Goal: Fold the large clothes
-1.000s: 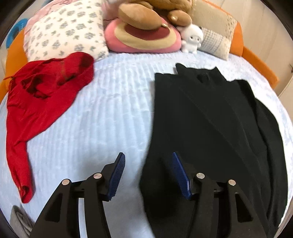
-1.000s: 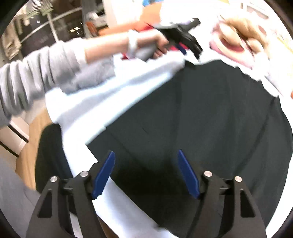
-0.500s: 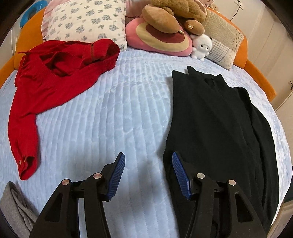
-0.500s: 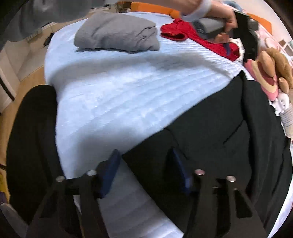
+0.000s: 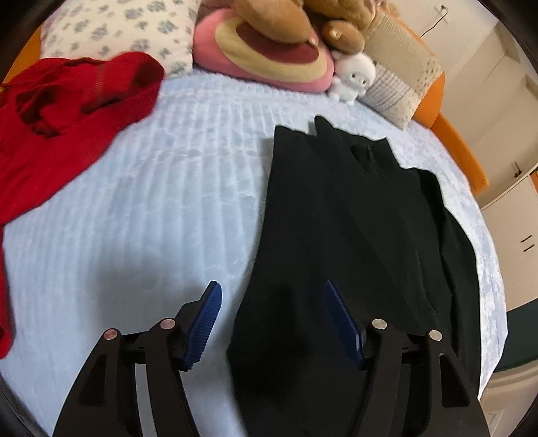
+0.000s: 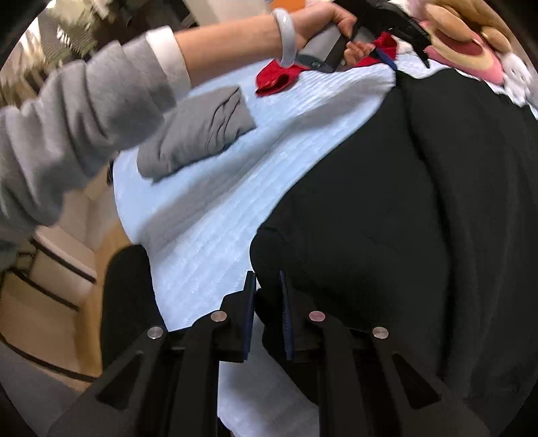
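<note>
Black fabric at the corner of the black garment (image 6: 386, 208) sits between the closing jaws of the right claw (image 6: 267, 302), which nearly pinch it. The left claw (image 5: 270, 311) is opening, spread over the garment's left edge. The garment lies flat on the pale blue bed (image 5: 151, 218), beside a red garment (image 5: 64, 117) and folded grey clothing (image 6: 198, 131).

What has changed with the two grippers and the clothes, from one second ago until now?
The right gripper came down to the near corner of the black garment and its jaws, wide before, are closing on the cloth there. The left gripper is opening over the garment's edge and holds nothing. The black garment, the red garment, the grey folded garment and the pillows stayed in place.
</note>
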`<move>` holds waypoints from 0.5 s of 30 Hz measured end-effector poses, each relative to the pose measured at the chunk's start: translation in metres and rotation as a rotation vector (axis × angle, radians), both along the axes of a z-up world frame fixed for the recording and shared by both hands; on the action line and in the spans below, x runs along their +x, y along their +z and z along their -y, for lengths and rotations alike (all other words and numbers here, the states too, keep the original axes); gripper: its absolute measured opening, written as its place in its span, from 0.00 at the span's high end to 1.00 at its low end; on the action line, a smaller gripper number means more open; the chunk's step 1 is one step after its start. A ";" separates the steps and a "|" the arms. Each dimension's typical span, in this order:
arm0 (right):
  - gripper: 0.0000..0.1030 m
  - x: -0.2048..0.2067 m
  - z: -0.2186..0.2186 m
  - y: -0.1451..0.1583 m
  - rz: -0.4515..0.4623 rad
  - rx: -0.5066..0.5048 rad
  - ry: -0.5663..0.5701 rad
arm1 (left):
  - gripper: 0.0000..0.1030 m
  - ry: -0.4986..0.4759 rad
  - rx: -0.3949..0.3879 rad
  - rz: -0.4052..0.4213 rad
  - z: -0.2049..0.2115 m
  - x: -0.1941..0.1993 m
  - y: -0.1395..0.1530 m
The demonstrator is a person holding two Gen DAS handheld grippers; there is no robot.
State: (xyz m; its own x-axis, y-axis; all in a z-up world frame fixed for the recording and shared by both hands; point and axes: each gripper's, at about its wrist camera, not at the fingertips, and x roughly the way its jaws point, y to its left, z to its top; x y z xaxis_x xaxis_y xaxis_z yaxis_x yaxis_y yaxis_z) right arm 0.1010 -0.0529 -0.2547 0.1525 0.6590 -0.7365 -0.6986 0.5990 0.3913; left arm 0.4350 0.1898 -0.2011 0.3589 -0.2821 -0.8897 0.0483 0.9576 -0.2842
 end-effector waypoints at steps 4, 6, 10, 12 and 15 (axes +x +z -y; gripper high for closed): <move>0.86 0.009 0.016 0.003 -0.030 0.039 -0.018 | 0.36 -0.002 -0.028 -0.079 0.009 0.012 -0.022; 0.86 0.011 0.019 0.003 -0.044 0.064 -0.016 | 0.39 0.001 -0.033 -0.087 0.013 0.011 -0.026; 0.91 0.015 0.023 0.003 -0.103 0.151 0.008 | 0.77 0.030 -0.017 -0.101 0.015 0.009 -0.026; 0.93 0.017 0.025 0.002 -0.103 0.163 -0.005 | 0.89 0.091 -0.050 -0.125 0.005 0.011 -0.025; 0.94 0.019 0.039 0.003 -0.104 0.198 -0.039 | 0.91 0.196 -0.132 -0.164 -0.008 0.012 -0.022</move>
